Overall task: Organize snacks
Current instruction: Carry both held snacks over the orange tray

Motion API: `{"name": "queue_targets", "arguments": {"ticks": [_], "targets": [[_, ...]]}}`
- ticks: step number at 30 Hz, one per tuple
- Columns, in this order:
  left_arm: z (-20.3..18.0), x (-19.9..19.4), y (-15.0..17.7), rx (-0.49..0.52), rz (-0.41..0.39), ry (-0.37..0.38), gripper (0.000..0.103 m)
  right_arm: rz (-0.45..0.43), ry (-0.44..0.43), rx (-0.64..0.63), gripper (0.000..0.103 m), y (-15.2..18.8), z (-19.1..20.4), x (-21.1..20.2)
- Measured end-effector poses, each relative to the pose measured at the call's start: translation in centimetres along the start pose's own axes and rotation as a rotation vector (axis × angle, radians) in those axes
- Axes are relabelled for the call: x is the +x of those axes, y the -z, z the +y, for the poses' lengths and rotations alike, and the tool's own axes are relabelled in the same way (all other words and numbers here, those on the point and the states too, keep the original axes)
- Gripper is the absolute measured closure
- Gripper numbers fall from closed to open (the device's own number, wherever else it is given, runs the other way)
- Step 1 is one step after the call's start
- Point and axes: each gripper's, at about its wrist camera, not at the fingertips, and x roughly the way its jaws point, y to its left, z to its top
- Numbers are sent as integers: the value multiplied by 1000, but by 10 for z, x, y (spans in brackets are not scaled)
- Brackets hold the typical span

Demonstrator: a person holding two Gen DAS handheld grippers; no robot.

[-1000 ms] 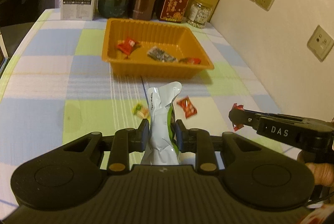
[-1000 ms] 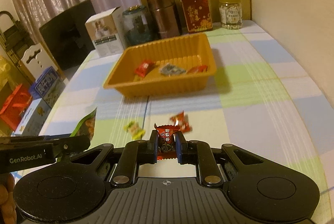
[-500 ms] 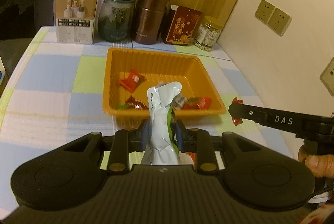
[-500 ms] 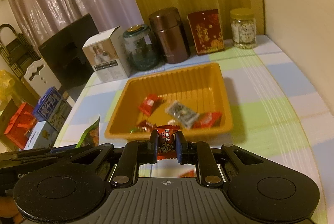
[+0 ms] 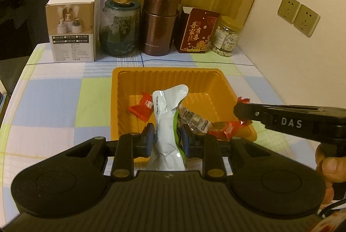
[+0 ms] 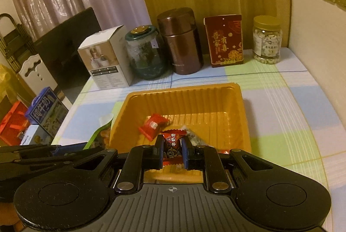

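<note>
1. While we hold both tools above the near edge of the shallow orange plastic tray (image 5: 168,78), the left gripper (image 5: 167,140) is clamped tight on a crumpled silver foil snack pouch with a green edge (image 5: 166,115).
2. We see the pouch standing with its long axis upright between the pads, its free top end bent toward the far right over the tray.
3. Our right gripper (image 6: 172,151) is pinched closed on a small red wrapped candy with white characters (image 6: 172,143); the candy stands on end, one crimped frill pointing up and away, the other down toward us.
4. From the left wrist view we see the right gripper (image 5: 243,112) coming in from the right, its tip over the tray's near right corner.
5. We count three loose snacks on the tray floor: a red square-wrapped candy (image 6: 153,126) near the left wall, a clear speckled packet (image 5: 193,118) in the middle, and a red-orange wrapper (image 5: 225,127) at the near right.
6. Beyond the tray, on the checked tablecloth (image 5: 56,102), we see a white carton (image 5: 72,29), a dark glass jar (image 5: 120,28), a brown metal canister (image 5: 160,23), a red printed box (image 5: 197,31) and a clear nut jar (image 5: 226,37) lined along the far edge.
</note>
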Motion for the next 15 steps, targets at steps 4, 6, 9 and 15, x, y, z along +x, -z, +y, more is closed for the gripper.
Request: {"name": "queue_targets", "arguments": {"ticks": [4, 6, 9, 15], "targets": [[2, 12, -7, 11, 8, -2, 79, 20, -5, 12, 86, -6, -2, 13], [3, 17, -9, 14, 9, -5, 79, 26, -3, 18, 86, -8, -4, 18], [4, 22, -12, 15, 11, -3, 79, 33, -1, 32, 86, -10, -8, 24], [8, 34, -18, 13, 17, -4, 79, 42, 6, 70, 86, -14, -17, 33]]}}
